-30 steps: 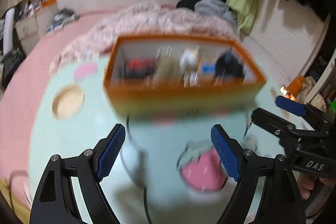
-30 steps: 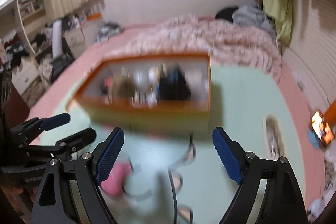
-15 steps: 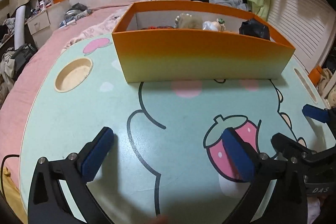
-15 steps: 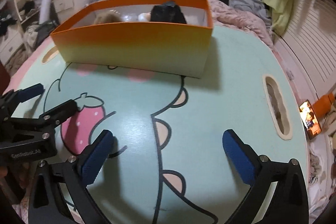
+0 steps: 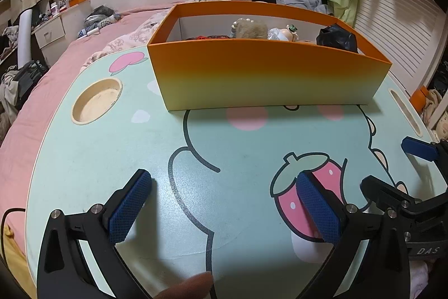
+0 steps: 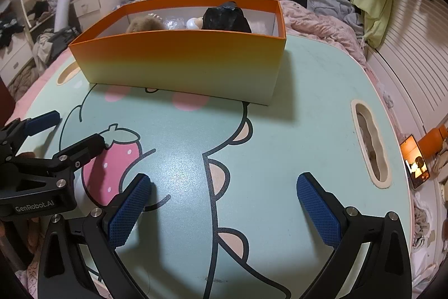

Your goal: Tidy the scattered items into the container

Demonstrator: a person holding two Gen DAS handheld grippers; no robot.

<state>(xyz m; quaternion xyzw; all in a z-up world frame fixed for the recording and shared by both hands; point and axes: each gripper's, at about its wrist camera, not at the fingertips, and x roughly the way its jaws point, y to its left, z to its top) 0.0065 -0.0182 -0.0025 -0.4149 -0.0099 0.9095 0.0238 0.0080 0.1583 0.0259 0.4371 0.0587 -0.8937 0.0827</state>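
An orange-to-yellow box (image 5: pixel 263 77) (image 6: pixel 182 63) stands at the far side of the mint cartoon-printed table (image 5: pixel 117 153) (image 6: pixel 294 136). Inside it lie a fuzzy tan toy (image 5: pixel 249 29), a small white figure (image 5: pixel 287 34), a black bundle (image 5: pixel 336 38) (image 6: pixel 225 18) and something red. My left gripper (image 5: pixel 224 203) rests low over the near table, open, with nothing between its blue pads. My right gripper (image 6: pixel 224 203) is likewise open and bare, just to the right of the left one. Each gripper shows at the edge of the other's view.
The table has a round cup recess (image 5: pixel 96 100) at its left and a slot handle (image 6: pixel 369 147) at its right. It sits on a bed with pink bedding (image 5: pixel 36 108). A phone with a lit screen (image 6: pixel 415 164) lies off the right edge. Clothes hang at the right wall.
Both grippers dropped toward the table and opened wider. The view of the box changed from looking down into it to seeing its front wall. In the last half second nothing moved.
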